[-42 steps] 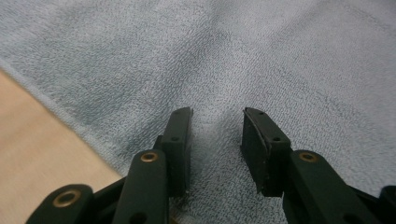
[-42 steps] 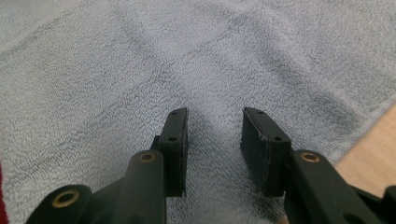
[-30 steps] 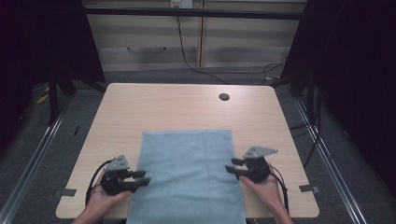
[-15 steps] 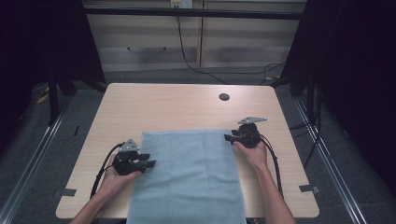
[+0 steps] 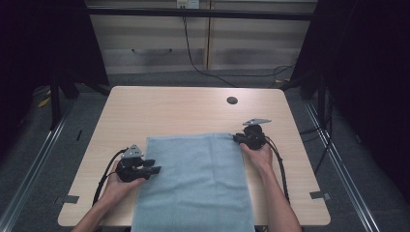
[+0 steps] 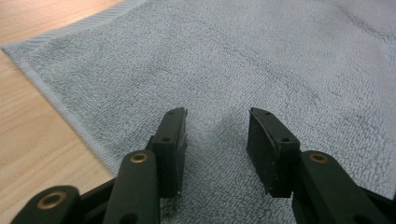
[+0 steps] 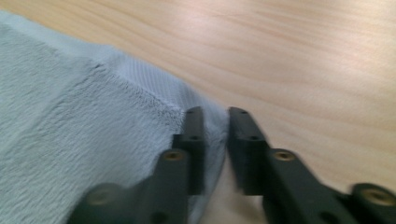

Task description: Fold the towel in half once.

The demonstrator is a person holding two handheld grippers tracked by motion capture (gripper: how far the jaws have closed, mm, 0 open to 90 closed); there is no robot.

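High view showed the bench (image 5: 193,113) bare from nine round to three o'clock, with a dark round hole (image 5: 232,100) at one o'clock. The grey-blue towel (image 5: 196,186) lay flat at six, draping over the near edge. Right tongs (image 5: 240,139) had just been closing, clamped on its far right corner. Left tongs (image 5: 153,166) stood apart over its left edge, pressing nothing.

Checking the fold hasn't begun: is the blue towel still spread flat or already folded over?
Spread flat. The blue towel lies in one layer on the table, near end over the edge, no part doubled; the right gripper pinches its far corner.
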